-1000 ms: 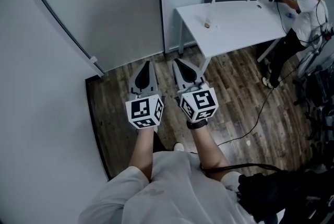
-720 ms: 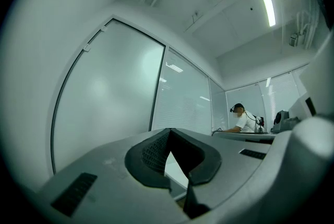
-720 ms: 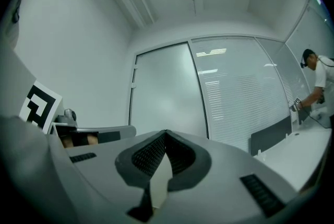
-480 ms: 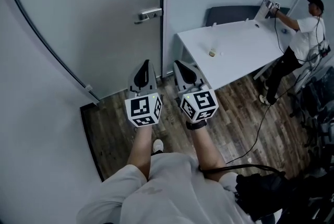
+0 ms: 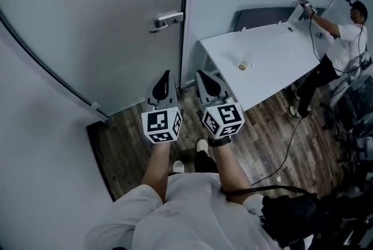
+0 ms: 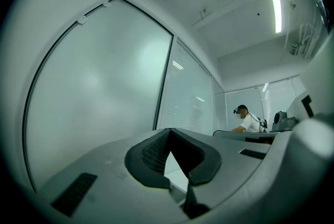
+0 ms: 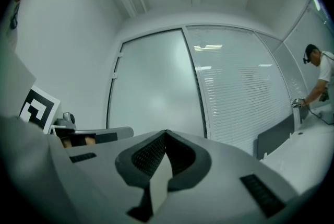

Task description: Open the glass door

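**Two shut grippers face one closed glass door**

There is one frosted glass door (image 5: 111,39), one metal lever handle (image 5: 166,20) at its right edge, two grippers, one white desk (image 5: 280,50) and one other person (image 5: 344,33) at the far right.

The door fills the left and middle of the head view and sits closed in its frame. The handle lies beyond the tips of both grippers and clearly apart from them, nearer the line of the left one.

Both forearms reach straight out from the body, side by side and roughly parallel. The left gripper (image 5: 165,75) points roughly level at the door, its jaws pressed together with nothing between them. In its own view the left gripper (image 6: 169,137) shows only frosted pane (image 6: 99,92) ahead.

The right gripper (image 5: 202,74) sits just beside it, jaws likewise together and empty. It points at the door's right edge, and its own view shows the pane (image 7: 151,92) past the right gripper (image 7: 166,137).

One small object (image 5: 244,66), possibly a cup, stands on the desk; it is too small to name.
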Action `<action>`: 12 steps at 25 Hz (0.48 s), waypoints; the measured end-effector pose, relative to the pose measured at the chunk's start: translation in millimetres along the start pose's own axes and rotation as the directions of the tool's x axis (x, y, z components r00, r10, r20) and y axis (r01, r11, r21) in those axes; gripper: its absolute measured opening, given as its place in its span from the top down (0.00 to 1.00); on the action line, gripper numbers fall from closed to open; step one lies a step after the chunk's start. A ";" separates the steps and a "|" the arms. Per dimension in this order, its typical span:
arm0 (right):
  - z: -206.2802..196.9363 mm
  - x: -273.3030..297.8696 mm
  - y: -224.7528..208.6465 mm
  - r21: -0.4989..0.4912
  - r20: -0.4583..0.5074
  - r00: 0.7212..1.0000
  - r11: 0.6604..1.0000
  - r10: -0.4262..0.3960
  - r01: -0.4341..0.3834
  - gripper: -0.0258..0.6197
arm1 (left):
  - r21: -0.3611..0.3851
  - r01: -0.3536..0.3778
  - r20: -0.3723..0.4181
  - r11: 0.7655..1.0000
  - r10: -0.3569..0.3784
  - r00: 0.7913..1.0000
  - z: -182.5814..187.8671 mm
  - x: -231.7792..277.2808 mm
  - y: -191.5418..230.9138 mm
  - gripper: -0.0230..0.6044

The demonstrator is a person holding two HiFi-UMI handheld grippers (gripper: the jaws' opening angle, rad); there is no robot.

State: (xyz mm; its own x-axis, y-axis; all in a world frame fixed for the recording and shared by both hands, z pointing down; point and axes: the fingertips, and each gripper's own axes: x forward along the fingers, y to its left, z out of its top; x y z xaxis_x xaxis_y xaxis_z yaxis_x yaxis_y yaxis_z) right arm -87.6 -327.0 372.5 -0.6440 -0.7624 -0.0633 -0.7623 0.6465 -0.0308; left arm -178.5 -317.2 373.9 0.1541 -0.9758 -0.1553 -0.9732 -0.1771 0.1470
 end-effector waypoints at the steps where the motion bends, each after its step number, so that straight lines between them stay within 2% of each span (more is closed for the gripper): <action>1: -1.8 8.8 -7.3 0.002 0.001 1.000 1.000 0.003 -0.003 0.96 | 0.004 -0.004 0.003 1.000 0.004 1.000 -1.6 10.3 2.7 0.96; 6: -5.0 54.7 -49.8 0.022 0.017 0.999 0.999 0.042 -0.042 0.96 | 0.028 -0.039 0.009 0.999 0.038 0.999 -8.8 68.9 10.6 0.96; 12: 16.6 130.7 -114.7 0.040 0.071 0.993 0.994 0.096 -0.099 0.96 | 0.091 -0.075 0.033 0.993 0.072 0.997 0.2 151.6 16.9 0.96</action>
State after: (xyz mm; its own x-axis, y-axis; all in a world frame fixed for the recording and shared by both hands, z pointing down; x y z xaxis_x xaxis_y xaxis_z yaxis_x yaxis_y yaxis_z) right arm -83.2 -500.3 351.2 -0.7077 -0.6931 -0.1369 -0.6919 0.7192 -0.0641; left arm -171.7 -468.1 352.6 0.0781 -0.9812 -0.1764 -0.9934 -0.0915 0.0689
